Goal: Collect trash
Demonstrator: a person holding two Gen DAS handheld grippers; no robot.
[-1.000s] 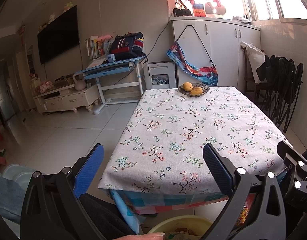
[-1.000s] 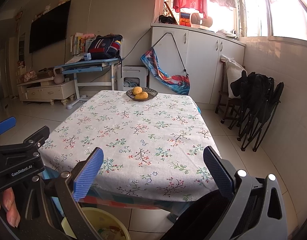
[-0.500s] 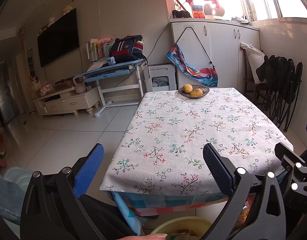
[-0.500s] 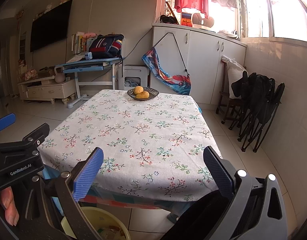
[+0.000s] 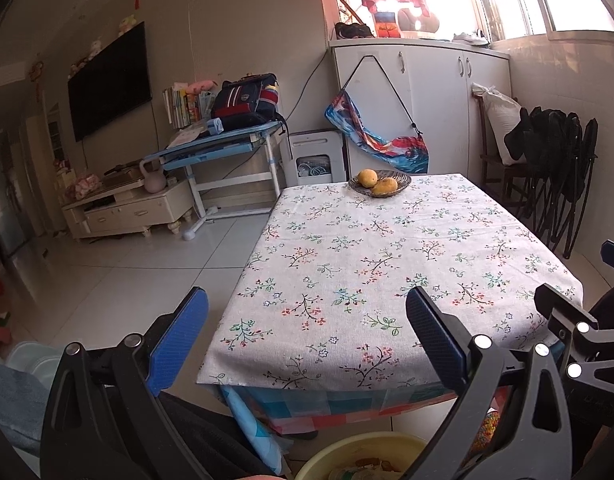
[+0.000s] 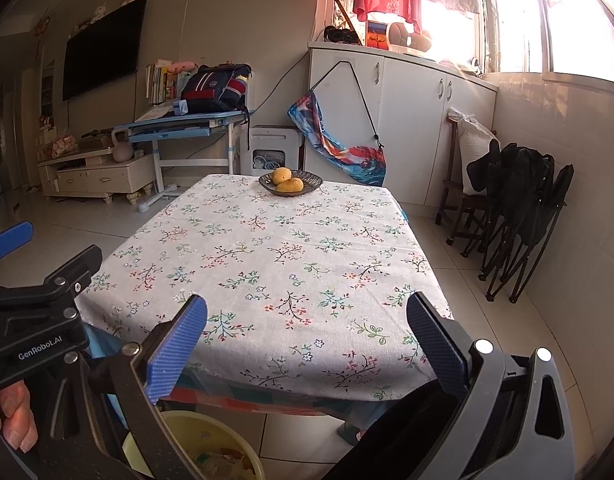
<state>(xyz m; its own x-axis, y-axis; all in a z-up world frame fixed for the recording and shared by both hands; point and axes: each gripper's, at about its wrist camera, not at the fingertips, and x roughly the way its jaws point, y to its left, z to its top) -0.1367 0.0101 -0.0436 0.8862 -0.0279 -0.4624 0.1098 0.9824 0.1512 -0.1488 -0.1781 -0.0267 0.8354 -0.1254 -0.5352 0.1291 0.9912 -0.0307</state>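
Both grippers are held side by side above the near edge of the flower-printed tablecloth; the left gripper and right gripper gape wide, holding nothing. The only trash I can see already lies in the round yellow plastic bin on the floor, straight below and slightly behind the fingertips, under the table's edge. Neither gripper looks clearly nearer. The cloth carries only a dark woven dish of yellow fruit at the far end.

"GenRobot.AI" in white on left tongs body.
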